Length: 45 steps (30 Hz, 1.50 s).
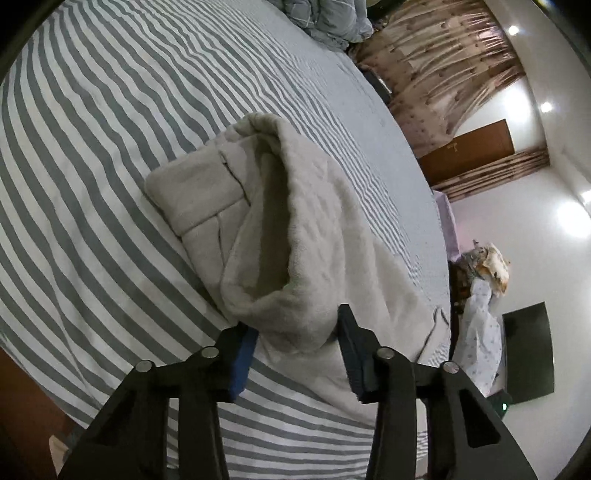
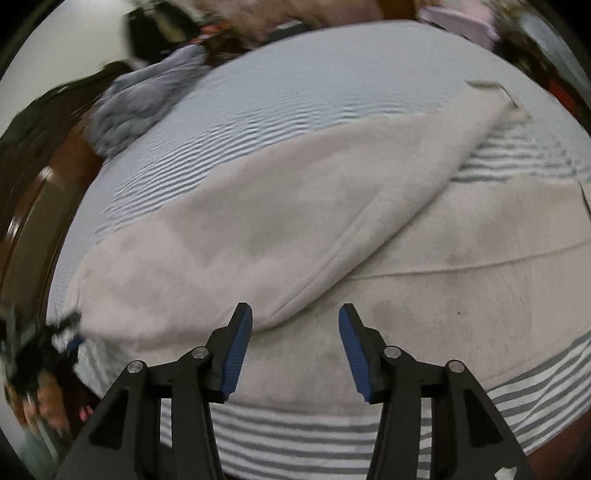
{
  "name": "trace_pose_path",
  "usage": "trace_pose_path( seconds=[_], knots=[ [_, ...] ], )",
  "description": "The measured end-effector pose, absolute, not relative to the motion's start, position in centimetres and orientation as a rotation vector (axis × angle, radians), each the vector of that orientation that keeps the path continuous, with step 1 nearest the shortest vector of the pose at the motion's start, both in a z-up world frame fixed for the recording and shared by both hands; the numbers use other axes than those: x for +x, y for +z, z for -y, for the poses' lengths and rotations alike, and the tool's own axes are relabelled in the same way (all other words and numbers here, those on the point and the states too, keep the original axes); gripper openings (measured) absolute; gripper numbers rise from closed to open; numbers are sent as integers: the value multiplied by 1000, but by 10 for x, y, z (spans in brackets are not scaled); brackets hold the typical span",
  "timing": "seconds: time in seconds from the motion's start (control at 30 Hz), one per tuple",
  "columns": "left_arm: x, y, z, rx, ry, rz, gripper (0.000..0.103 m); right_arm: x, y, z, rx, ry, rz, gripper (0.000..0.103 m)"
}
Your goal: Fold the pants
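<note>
Left wrist view gives us the cream, fleecy pants (image 1: 295, 236) lying on the grey-and-white striped bedsheet (image 1: 110, 147), with the waistband end rolled up into an open mouth that faces the camera; our left gripper (image 1: 297, 332) stands wide, its blue-padded fingers (image 1: 245, 354) either side of the rolled fabric edge without pinching it; one blue pad at seven o'clock touches the cloth, the other at five o'clock sits against its far side. Toward one o'clock we see a brown wooden door (image 1: 469, 155) and, at twelve o'clock, a grey quilted pillow (image 1: 328, 18) at the bed's far end.

Right wrist view is motion-blurred; the pants (image 2: 277, 229) spread across the striped bedsheet (image 2: 295, 432), one leg laid diagonally over the other toward two o'clock; our right gripper (image 2: 295, 325) is also spread wide, holding nothing, its fingertips just above the fabric near the leg's folded edge.
</note>
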<state>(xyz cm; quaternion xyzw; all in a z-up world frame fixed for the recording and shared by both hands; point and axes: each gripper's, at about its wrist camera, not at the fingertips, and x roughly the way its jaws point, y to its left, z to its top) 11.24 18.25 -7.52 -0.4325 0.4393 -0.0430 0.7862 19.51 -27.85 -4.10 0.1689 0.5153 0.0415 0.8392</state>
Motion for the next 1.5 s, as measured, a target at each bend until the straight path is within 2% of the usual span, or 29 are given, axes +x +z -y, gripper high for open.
trace_pose_path(
  seconds=[0.23, 0.27, 0.3, 0.33, 0.37, 0.43, 0.83, 1.13, 1.37, 1.43, 1.47, 1.5],
  knots=[
    [114, -66, -183, -921, -83, -927, 37, 246, -76, 297, 536, -53, -1184, 47],
    [114, -64, -184, -922, -86, -925, 36, 251, -79, 297, 532, -63, -1192, 44],
    [117, -61, -184, -920, -86, -922, 36, 255, -80, 297, 523, -75, -1197, 40],
    [119, -61, -185, -917, -84, -923, 36, 259, -80, 297, 505, -80, -1196, 19],
    [123, -58, -184, -914, -84, -928, 36, 262, -78, 296, 482, -77, -1198, 11],
    [127, -55, -188, -913, -83, -934, 35, 265, -71, 294, 456, -64, -1180, 7],
    [163, -1, -212, -792, -139, -884, 33, 220, 8, 274, 437, 48, -1029, 6],
    [210, 42, -203, -656, -186, -878, 32, 192, -22, 255, 498, 78, -1101, 6],
    [241, 52, -207, -672, -204, -850, 32, 208, 9, 259, 506, 91, -1010, 6],
    [246, 50, -214, -688, -205, -841, 28, 208, 14, 261, 502, 95, -1000, 6],
    [247, 52, -217, -687, -198, -825, 20, 208, 14, 261, 502, 97, -1001, 6],
    [245, 54, -221, -681, -192, -805, 19, 207, 13, 262, 499, 97, -1003, 6]
  ],
)
